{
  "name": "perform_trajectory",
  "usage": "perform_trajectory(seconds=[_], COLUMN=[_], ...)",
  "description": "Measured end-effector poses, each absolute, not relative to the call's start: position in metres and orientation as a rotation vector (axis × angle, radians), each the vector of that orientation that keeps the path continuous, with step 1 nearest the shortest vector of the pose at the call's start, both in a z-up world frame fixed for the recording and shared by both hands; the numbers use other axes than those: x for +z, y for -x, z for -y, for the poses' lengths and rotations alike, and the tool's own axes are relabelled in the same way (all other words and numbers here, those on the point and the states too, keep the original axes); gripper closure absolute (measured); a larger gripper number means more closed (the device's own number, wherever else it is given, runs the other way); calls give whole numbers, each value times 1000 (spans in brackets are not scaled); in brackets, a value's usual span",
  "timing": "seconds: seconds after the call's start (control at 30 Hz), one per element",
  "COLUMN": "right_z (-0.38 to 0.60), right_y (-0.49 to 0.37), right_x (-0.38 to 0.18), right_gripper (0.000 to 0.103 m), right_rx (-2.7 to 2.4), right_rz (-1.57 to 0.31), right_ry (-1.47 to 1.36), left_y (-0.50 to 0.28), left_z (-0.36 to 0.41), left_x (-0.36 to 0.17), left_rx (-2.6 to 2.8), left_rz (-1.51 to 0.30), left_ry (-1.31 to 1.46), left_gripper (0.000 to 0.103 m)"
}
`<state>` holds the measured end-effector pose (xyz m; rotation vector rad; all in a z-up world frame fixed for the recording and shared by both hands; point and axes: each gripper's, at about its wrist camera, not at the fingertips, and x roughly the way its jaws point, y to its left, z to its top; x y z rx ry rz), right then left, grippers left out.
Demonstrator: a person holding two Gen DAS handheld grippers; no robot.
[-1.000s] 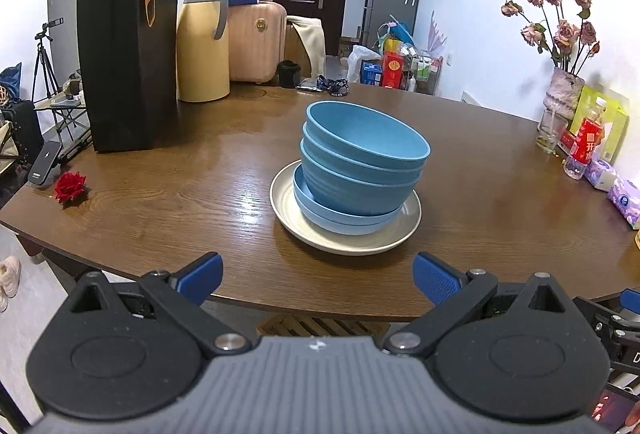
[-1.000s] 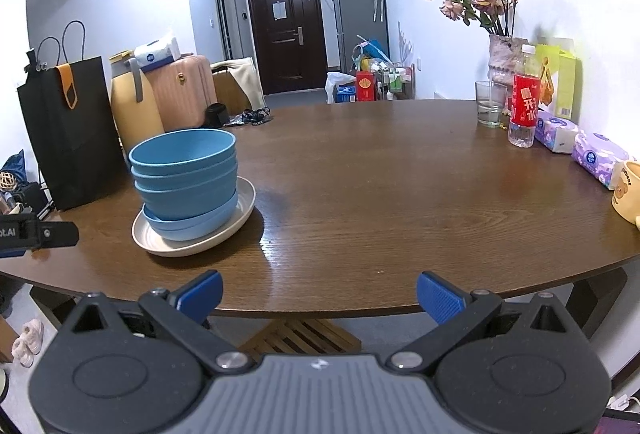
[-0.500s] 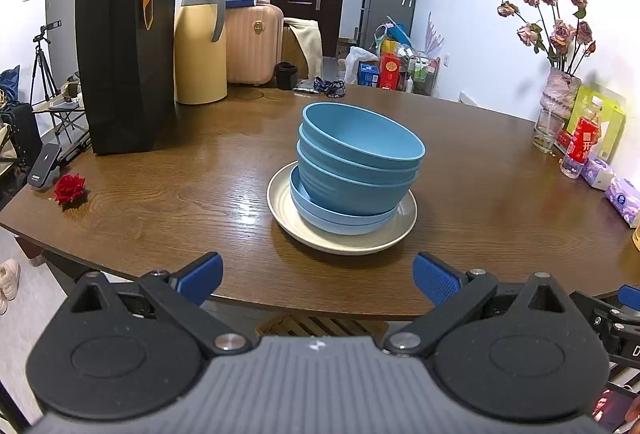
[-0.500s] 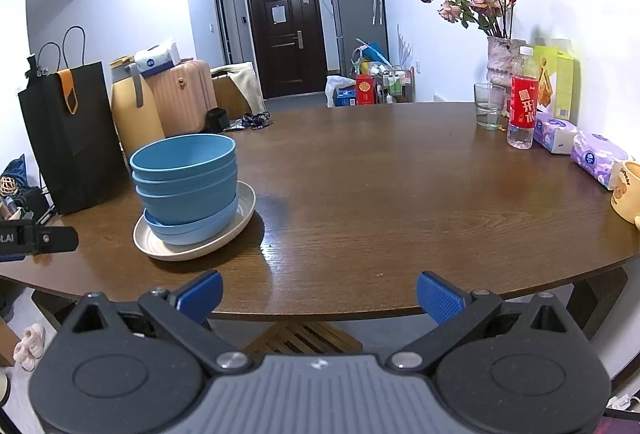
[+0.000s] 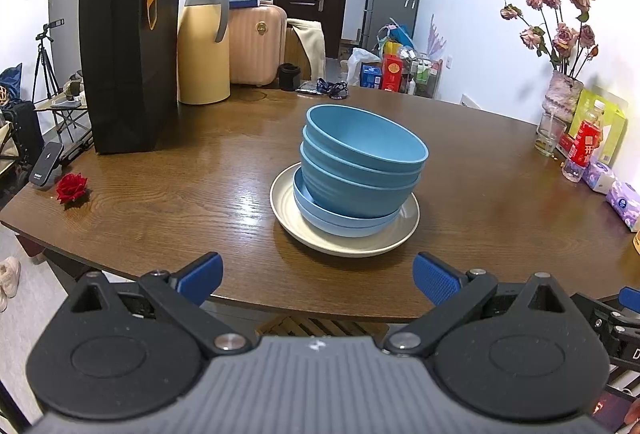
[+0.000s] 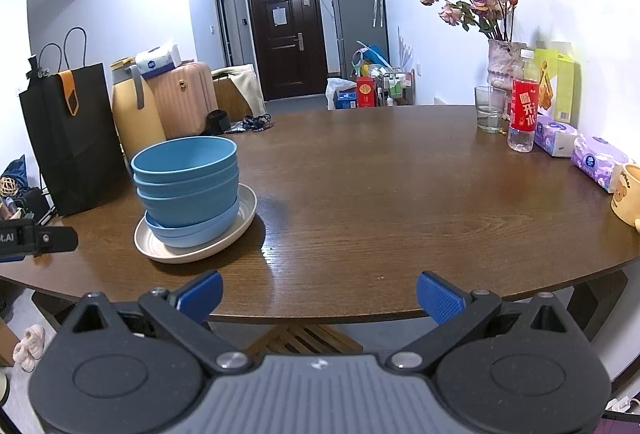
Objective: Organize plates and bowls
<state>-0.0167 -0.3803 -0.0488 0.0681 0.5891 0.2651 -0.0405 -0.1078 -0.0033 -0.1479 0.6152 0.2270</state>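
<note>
A stack of blue bowls (image 5: 362, 164) sits in a light blue dish on a cream plate (image 5: 344, 234), near the front edge of a round wooden table (image 5: 200, 186). My left gripper (image 5: 318, 276) hovers at the table edge just in front of the plate, open and empty. In the right wrist view the same bowl stack (image 6: 188, 174) and cream plate (image 6: 192, 246) stand at the left. My right gripper (image 6: 318, 294) is open and empty at the table edge, to the right of the stack. The left gripper's side (image 6: 36, 240) shows at the left border.
A black paper bag (image 5: 128, 62), a yellow thermos jug (image 5: 202, 42) and a red rose (image 5: 72, 186) stand on the table's left. A vase of dried flowers (image 6: 502, 66), a glass (image 6: 488, 108), a red-label bottle (image 6: 522, 110), tissue packs (image 6: 596, 158) and a mug (image 6: 626, 194) line the right side.
Both grippers have crept slightly forward, toward the table. The bowls and plate have not moved.
</note>
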Motion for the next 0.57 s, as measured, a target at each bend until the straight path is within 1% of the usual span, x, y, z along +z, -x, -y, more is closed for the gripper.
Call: perform_trajectory(seconds=[0.57], right_z=[372], right_y=[17], right_x=[-46], right_gripper=[0], right_rx=[280], right_rz=[-590], right_ry=[-50], left_y=[42], left_z=[103], left_x=[-5], left_rx=[213], left_rz=[-617], left_ry=[157], left_gripper=[0])
